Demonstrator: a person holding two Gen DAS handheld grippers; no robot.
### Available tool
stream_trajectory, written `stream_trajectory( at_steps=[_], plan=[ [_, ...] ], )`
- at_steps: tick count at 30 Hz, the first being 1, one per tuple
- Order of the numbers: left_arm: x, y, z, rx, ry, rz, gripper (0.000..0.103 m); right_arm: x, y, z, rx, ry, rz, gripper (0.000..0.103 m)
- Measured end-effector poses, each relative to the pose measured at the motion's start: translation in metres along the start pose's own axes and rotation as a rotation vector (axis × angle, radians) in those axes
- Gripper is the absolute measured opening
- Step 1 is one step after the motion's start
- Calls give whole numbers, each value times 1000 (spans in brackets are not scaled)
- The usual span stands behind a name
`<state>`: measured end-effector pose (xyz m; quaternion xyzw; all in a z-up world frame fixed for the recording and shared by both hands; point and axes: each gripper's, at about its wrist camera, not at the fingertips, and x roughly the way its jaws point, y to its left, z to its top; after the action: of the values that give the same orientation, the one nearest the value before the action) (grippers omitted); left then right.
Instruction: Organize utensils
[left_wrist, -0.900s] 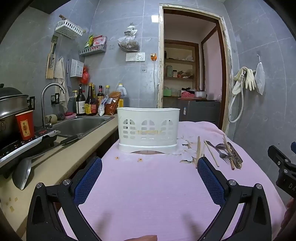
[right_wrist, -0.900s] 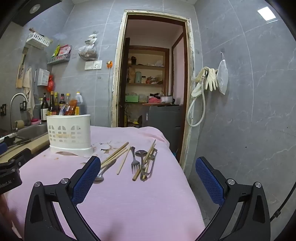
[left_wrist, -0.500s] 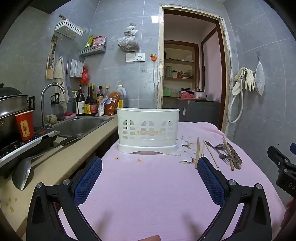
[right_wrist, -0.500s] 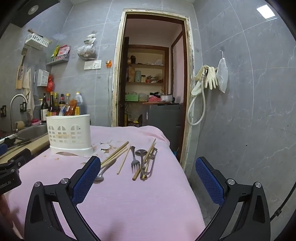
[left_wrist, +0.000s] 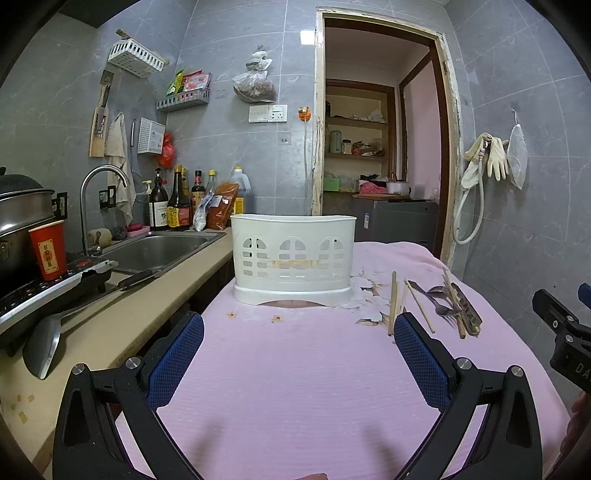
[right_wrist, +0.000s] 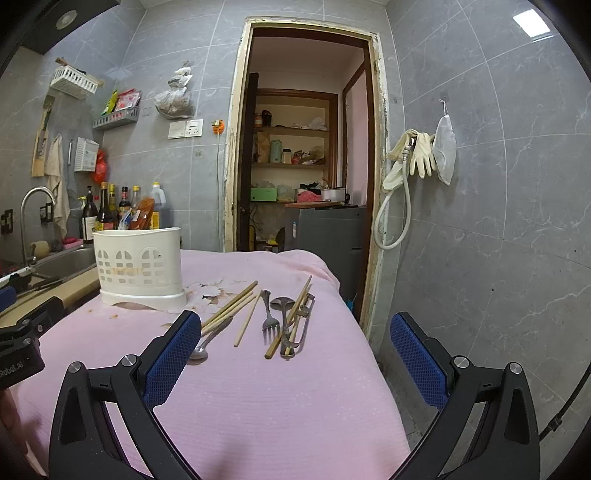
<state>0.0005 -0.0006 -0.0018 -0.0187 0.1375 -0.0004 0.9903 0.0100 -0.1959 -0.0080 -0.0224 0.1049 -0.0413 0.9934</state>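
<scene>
even, cool indoor light; a ceiling panel (right_wrist: 530, 22) glows at upper right in the right view. both views are sharp, with soft shadows low on the pink cloth (left_wrist: 295, 387), fisheye bending and dark vignetted corners.

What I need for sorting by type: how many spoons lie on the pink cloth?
2. One spoon lies at the pile's left, nearest the camera. The second spoon lies right of the fork, among crossed chopsticks. More may hide in the pile.
</scene>
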Motion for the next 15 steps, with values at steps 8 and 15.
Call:
stream_trajectory(
  at_steps=[8, 15],
  plan=[
    [0, 0, 0, 0, 0, 0, 101, 1, 0, -1, 0, 2, 0, 103],
    [1, -3, -1, 2, 0, -1, 101, 1, 0, -1, 0, 2, 0, 103]
  ],
)
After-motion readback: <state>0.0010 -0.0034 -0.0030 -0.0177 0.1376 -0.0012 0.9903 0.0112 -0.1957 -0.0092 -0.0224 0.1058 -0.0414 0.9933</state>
